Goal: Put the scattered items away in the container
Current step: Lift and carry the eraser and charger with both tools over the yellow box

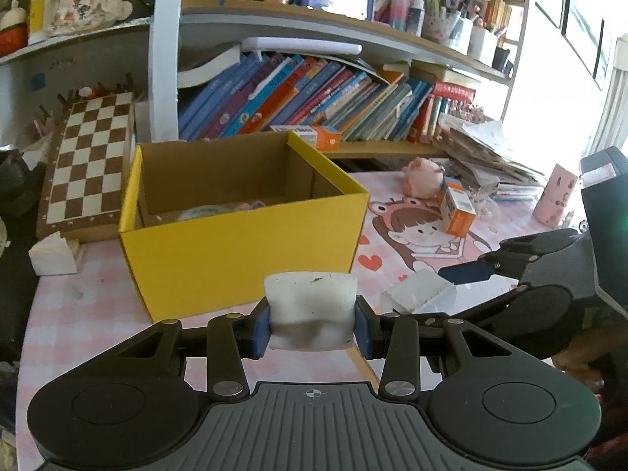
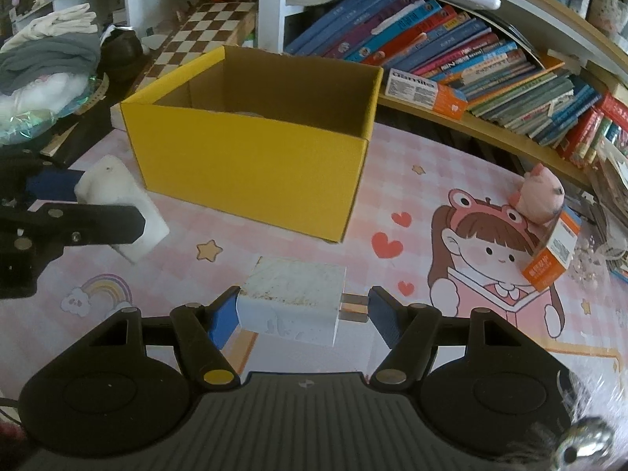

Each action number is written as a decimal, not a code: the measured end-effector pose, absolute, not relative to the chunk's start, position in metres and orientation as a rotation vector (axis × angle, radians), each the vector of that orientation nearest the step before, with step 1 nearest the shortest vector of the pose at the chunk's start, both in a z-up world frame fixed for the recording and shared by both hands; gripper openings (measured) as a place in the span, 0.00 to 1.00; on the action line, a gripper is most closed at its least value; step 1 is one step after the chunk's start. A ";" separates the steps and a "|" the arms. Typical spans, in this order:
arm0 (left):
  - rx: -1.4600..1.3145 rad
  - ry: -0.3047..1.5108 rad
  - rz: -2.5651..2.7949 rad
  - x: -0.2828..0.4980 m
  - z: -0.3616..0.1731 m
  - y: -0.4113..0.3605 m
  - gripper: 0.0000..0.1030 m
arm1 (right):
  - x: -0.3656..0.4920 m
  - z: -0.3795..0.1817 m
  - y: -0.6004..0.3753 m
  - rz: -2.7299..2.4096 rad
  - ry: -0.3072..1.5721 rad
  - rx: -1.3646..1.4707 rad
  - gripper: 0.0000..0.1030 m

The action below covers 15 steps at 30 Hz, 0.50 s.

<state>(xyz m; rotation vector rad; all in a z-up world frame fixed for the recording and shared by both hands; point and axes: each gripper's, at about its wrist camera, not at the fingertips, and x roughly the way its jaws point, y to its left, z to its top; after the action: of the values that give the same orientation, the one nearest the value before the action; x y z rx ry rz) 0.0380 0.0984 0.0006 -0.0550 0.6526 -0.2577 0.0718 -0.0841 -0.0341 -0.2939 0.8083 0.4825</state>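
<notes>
On the pink cartoon-printed table (image 2: pixel 274 243), just in front of the open yellow cardboard box (image 1: pixel 243 243), the left gripper (image 1: pixel 312 324) is pinching a soft white rectangular block (image 1: pixel 312 310) between its blue pads, holding it up near the box's front wall (probably so it can go over the rim). To its right, the right gripper (image 2: pixel 302 316) is bracketing a scuffed white plug adapter (image 2: pixel 292 300) lying on the table, one pad against its body and the other at the prongs, so closing there should pin it lengthwise. Farther right, an orange-and-white carton (image 2: pixel 553 251) is leaning against a pink plush pig (image 2: pixel 539 194), both awaiting collection.
</notes>
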 end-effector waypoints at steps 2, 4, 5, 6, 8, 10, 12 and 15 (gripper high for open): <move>-0.063 0.647 -0.254 0.039 0.001 0.103 0.39 | 0.072 -0.033 -0.081 0.485 0.807 -0.299 0.66; -0.071 0.640 -0.252 0.039 0.001 0.107 0.38 | 0.073 -0.031 -0.078 0.487 0.806 -0.305 0.66; -0.075 0.636 -0.250 0.039 0.002 0.108 0.38 | 0.073 -0.030 -0.077 0.487 0.805 -0.306 0.66; -0.078 0.632 -0.248 0.039 0.002 0.109 0.38 | 0.074 -0.029 -0.075 0.488 0.804 -0.308 0.66; -0.083 0.623 -0.242 0.039 0.002 0.112 0.38 | 0.075 -0.026 -0.073 0.488 0.803 -0.307 0.66; -0.089 0.617 -0.237 0.040 0.003 0.116 0.38 | 0.077 -0.023 -0.072 0.488 0.801 -0.306 0.66; -0.093 0.610 -0.230 0.040 0.004 0.119 0.38 | 0.078 -0.021 -0.070 0.490 0.801 -0.307 0.66; -0.099 0.601 -0.219 0.041 0.005 0.124 0.38 | 0.080 -0.019 -0.068 0.499 0.807 -0.306 0.66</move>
<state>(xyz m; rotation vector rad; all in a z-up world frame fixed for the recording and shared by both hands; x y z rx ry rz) 0.0406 0.1236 0.0046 -0.0987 0.6012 -0.2190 0.0801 -0.0677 -0.0188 -0.3062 0.8071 0.4991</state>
